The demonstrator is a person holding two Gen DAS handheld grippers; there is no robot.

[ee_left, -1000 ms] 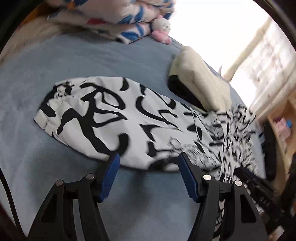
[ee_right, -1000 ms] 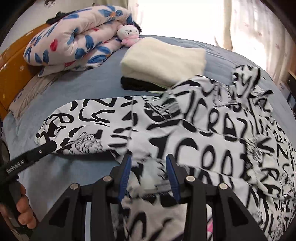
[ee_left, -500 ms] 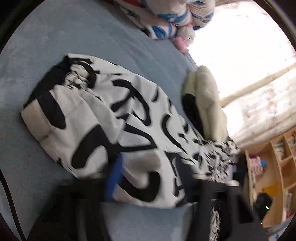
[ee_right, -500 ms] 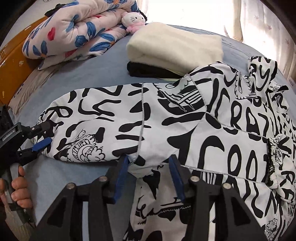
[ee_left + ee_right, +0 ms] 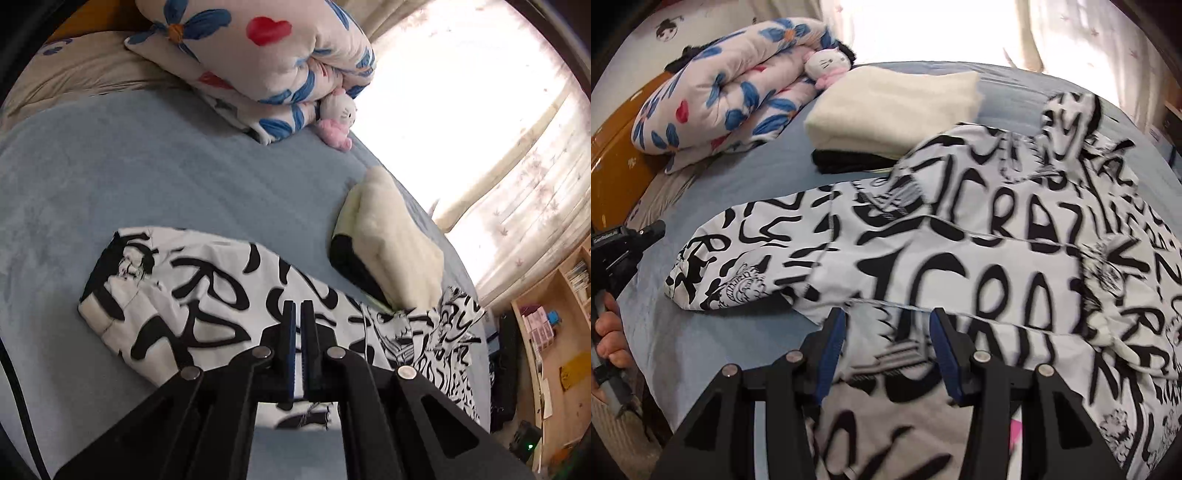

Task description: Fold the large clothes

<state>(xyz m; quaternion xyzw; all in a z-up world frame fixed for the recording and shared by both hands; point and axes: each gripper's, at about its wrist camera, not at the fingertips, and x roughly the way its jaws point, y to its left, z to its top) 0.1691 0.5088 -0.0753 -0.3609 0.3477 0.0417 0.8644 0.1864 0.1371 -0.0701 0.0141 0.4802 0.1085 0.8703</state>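
Observation:
A large white garment with black graffiti print (image 5: 979, 258) lies spread on the blue bed (image 5: 764, 173), one sleeve (image 5: 192, 295) stretched toward the left. My left gripper (image 5: 296, 314) is shut, its fingers together just above the sleeve's near edge; no cloth shows between them. It also shows in the right wrist view (image 5: 646, 230), beyond the sleeve's cuff end, apart from the cloth. My right gripper (image 5: 886, 325) is open, its blue pads (image 5: 831, 339) either side of the fabric below the armpit.
A folded cream blanket on a dark garment (image 5: 897, 103) lies behind the printed garment. A flowered quilt (image 5: 720, 99) and a small plush cat (image 5: 827, 64) sit at the bed's head. Wooden shelves (image 5: 554, 332) stand at the right.
My left gripper has gone from open to shut and drawn back from the sleeve's cuff end. My right gripper stays open over the garment's side, shifted slightly.

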